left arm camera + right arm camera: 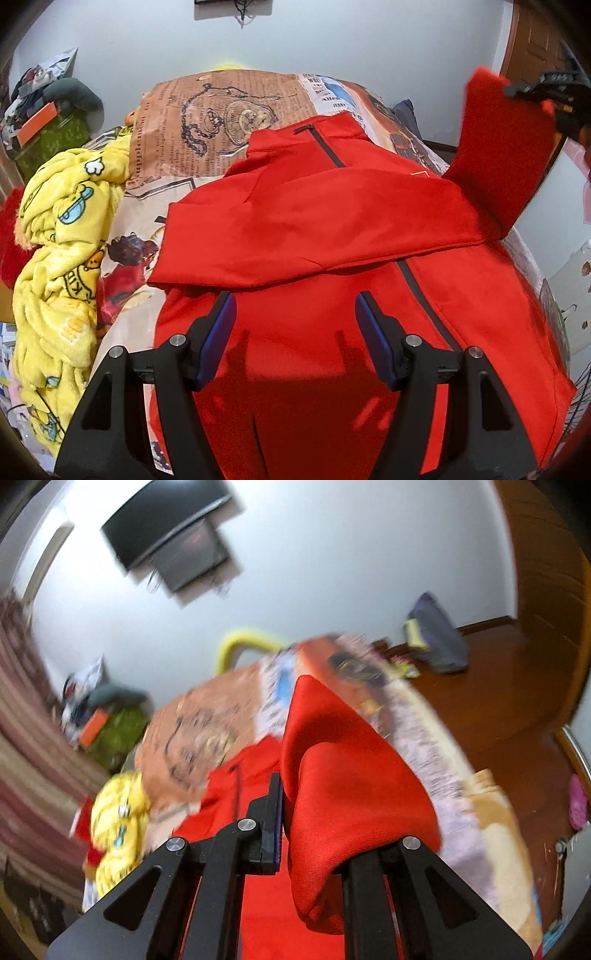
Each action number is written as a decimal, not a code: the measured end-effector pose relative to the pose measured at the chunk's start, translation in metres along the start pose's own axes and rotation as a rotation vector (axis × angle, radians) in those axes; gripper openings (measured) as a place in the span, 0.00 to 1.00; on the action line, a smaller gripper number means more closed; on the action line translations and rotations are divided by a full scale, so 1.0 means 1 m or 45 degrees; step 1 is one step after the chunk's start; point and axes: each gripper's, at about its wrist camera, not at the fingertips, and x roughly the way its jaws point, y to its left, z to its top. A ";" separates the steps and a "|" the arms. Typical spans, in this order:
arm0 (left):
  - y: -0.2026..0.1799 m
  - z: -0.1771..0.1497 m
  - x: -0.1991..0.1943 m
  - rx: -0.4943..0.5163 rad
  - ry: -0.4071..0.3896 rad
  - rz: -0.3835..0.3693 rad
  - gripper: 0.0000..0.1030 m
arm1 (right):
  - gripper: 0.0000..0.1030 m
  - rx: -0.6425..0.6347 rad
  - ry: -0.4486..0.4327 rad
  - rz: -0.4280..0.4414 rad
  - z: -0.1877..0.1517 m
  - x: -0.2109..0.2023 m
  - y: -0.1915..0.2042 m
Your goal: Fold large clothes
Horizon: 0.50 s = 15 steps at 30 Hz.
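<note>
Right gripper clamped on red sleeve, upper right; to be laid flat across jacket. Left gripper open, empty, frame bottom.

Soft matt red cloth jacket under the left gripper, matt black plastic gripper arms with shiny metal pins, smooth blue pads, fluffy yellow blanket to its left, smooth printed bed sheet beyond, glossy wood floor right of the right gripper
</note>
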 end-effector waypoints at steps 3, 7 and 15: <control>0.008 -0.002 -0.004 -0.013 0.000 0.006 0.64 | 0.08 -0.088 0.135 -0.004 -0.028 0.035 0.024; 0.016 -0.005 -0.007 -0.035 0.005 0.016 0.64 | 0.09 -0.092 0.359 0.039 -0.060 0.081 0.037; 0.025 -0.011 -0.013 -0.052 0.008 0.031 0.64 | 0.12 -0.192 0.599 -0.023 -0.113 0.124 0.061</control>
